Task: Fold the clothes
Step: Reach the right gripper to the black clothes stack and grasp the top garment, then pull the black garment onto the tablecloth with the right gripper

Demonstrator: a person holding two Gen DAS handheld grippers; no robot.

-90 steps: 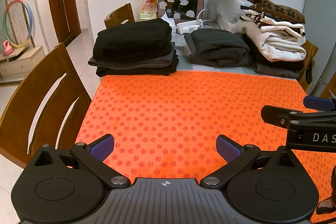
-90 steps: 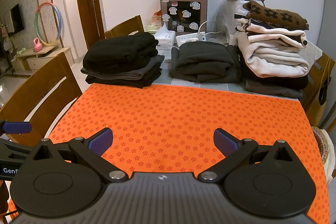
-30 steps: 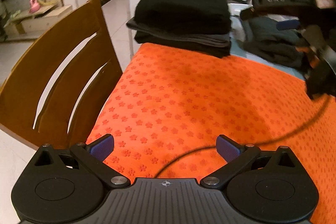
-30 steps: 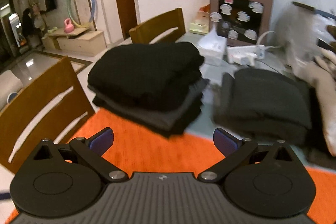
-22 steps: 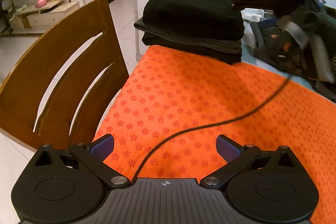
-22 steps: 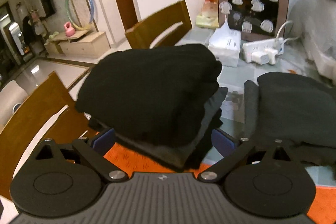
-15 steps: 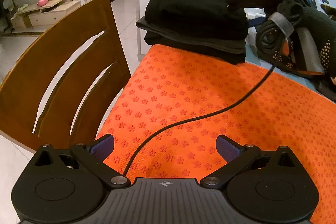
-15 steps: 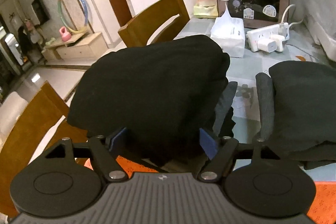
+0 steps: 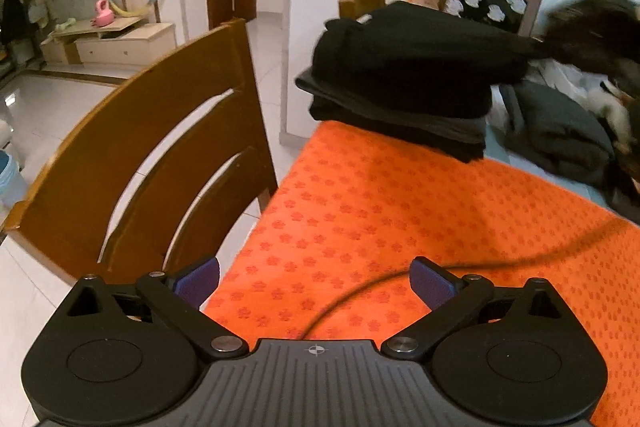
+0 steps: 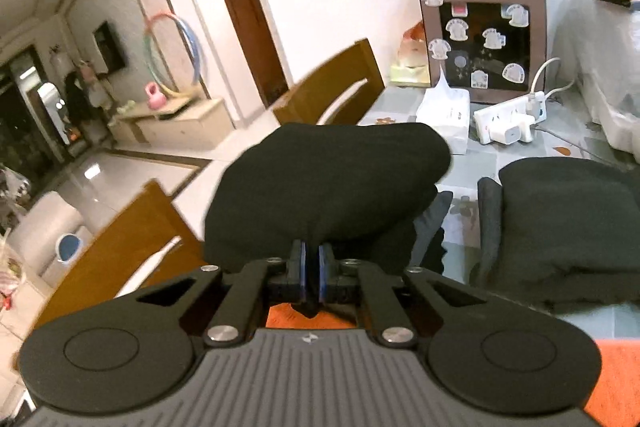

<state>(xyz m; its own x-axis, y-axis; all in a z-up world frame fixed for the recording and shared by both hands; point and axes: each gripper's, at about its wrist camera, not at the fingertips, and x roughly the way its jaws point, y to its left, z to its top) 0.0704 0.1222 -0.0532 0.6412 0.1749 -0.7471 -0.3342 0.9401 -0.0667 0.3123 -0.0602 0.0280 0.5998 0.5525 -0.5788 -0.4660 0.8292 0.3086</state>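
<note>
Our right gripper (image 10: 311, 269) pinches the black garment (image 10: 332, 183) atop the pile (image 9: 400, 115); our left gripper (image 9: 314, 279) hangs spread over the orange mat (image 9: 400, 211).

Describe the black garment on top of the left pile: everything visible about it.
The black garment is a thick, soft, matte fabric, folded into a rounded bundle. It sits on top of a pile of darker grey folded clothes at the far edge of the orange mat. The right gripper is shut on its near edge, pinching a fold; that edge looks slightly lifted. The left gripper is open, apart from it.
</note>
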